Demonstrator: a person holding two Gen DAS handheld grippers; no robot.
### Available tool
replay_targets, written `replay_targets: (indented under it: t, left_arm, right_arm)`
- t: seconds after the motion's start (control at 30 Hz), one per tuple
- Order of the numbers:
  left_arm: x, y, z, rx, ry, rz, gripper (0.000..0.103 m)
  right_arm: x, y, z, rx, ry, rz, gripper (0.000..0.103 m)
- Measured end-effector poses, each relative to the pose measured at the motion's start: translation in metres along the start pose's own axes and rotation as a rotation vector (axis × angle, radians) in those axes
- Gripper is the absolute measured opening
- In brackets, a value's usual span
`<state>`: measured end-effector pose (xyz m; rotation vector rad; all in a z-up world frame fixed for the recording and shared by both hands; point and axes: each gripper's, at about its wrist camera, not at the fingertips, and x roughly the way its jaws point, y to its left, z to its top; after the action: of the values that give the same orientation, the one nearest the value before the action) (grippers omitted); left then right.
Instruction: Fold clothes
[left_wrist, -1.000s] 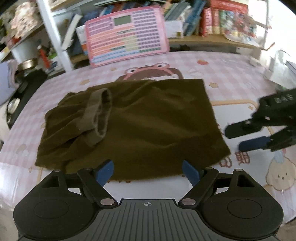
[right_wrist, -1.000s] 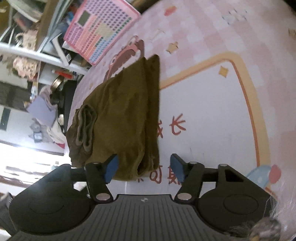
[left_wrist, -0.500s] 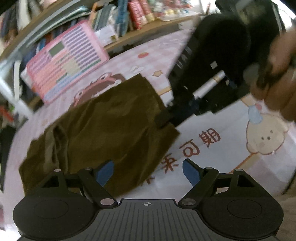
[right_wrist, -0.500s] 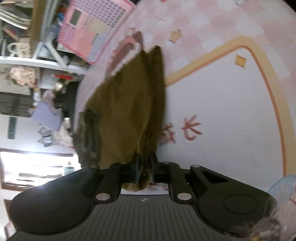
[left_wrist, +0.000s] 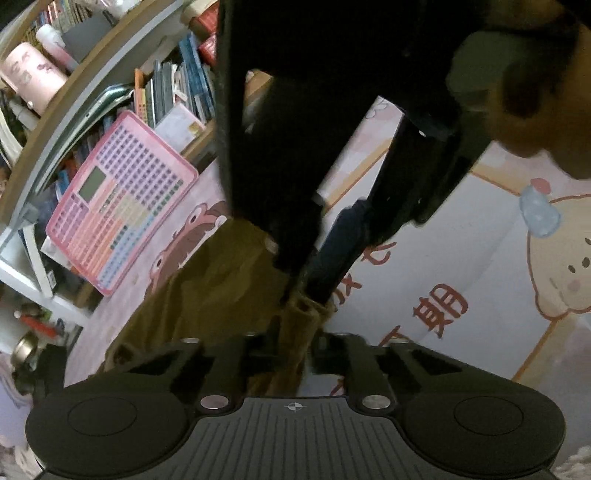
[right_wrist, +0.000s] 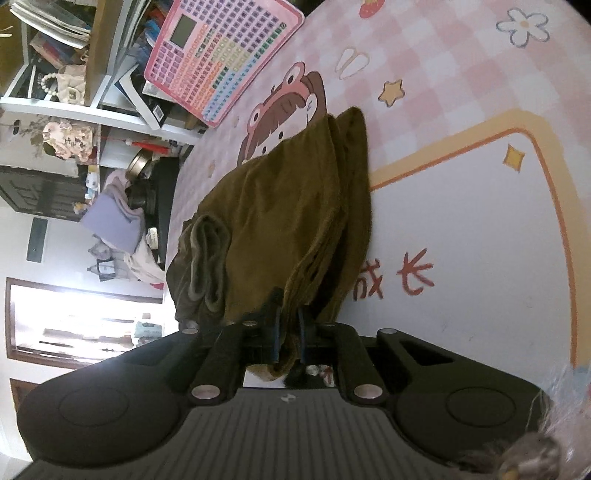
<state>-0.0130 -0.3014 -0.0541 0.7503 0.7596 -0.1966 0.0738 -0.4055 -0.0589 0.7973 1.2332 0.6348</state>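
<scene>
right tool (left_wrist: 314, 291) blurred, hiding bookshelf (left_wrist: 110, 92)

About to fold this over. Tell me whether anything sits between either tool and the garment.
Nothing does. The right tool and the left tool are each shut on the olive garment at its near edge, close together.

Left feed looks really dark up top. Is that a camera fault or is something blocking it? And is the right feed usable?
Left wrist view: no fault, the right gripper and the blurred hand holding it loom close, in shadow, masking the upper half. Right wrist view: sharp on the olive garment, bright window glare at the left, fisheye bending at the edges.
</scene>
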Motion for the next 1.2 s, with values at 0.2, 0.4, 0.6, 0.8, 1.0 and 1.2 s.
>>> replay_targets:
  t: [0.2, 0.4, 0.6, 0.8, 1.0, 1.2]
  left_arm:
    - [-0.01, 0.011, 0.002, -0.046, -0.027, 0.01, 0.01]
    - [-0.024, 0.03, 0.004, -0.152, -0.058, -0.01, 0.009]
    - [-0.032, 0.043, 0.0, -0.257, -0.049, -0.075, 0.008]
    - [-0.041, 0.058, 0.007, -0.369, -0.087, -0.151, 0.007]
    - [-0.048, 0.054, 0.031, -0.417, -0.202, -0.327, 0.007]
    - [-0.046, 0.045, 0.035, -0.434, -0.251, -0.455, 0.007]
  right_arm:
    - [0.002, -0.009, 0.025, 0.063, -0.064, -0.018, 0.054]
    - [0.035, -0.008, 0.056, 0.125, -0.017, -0.008, 0.055]
    - [0.054, -0.004, 0.074, 0.134, -0.01, -0.03, 0.046]
    - [0.032, -0.01, 0.082, 0.076, -0.051, -0.025, 0.01]
    - [-0.02, -0.015, 0.084, 0.019, -0.154, -0.07, 0.01]
    - [-0.044, -0.013, 0.083, -0.019, -0.191, -0.117, 0.01]
